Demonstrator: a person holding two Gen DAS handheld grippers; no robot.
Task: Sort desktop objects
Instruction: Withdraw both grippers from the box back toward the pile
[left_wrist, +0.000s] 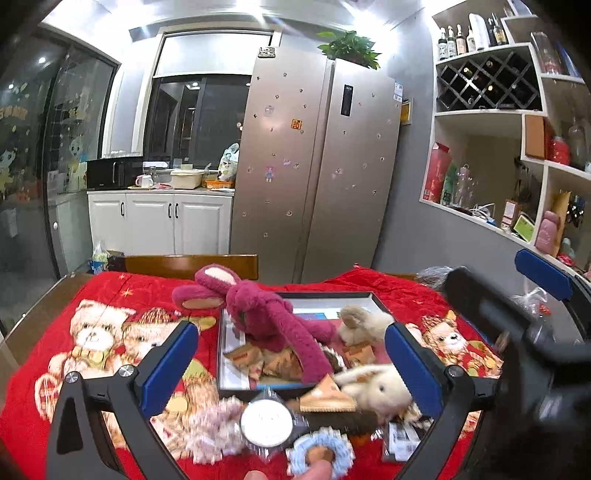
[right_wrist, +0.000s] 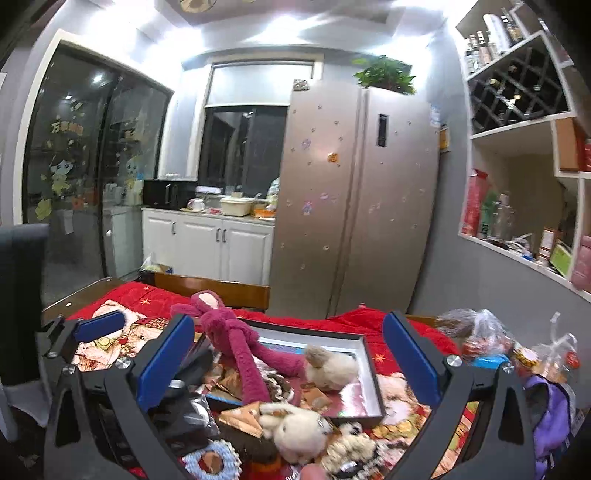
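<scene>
A black-rimmed tray (left_wrist: 376, 300) (right_wrist: 371, 373) lies on the red teddy-bear blanket (left_wrist: 96, 295). A magenta plush bear (left_wrist: 266, 314) (right_wrist: 236, 343) sprawls across the tray, over snack packets (left_wrist: 273, 365) and beside a small beige plush (left_wrist: 362, 321) (right_wrist: 332, 365). A white rabbit plush (left_wrist: 376, 387) (right_wrist: 299, 428), a blue scrunchie (left_wrist: 319, 454) (right_wrist: 210, 461), a pink fluffy scrunchie (left_wrist: 214, 428) and a round silver disc (left_wrist: 266, 422) crowd the near rim. My left gripper (left_wrist: 291, 369) hovers open over this pile. My right gripper (right_wrist: 288, 362) is open too, holding nothing.
A wooden chair back (left_wrist: 192, 264) stands behind the table, with a large fridge (left_wrist: 317, 166) beyond. Plastic bags (right_wrist: 480, 332) and purple cloth (right_wrist: 550, 406) lie at the table's right. Wall shelves (left_wrist: 517, 166) fill the right side. A fingertip (left_wrist: 314, 472) shows at the bottom edge.
</scene>
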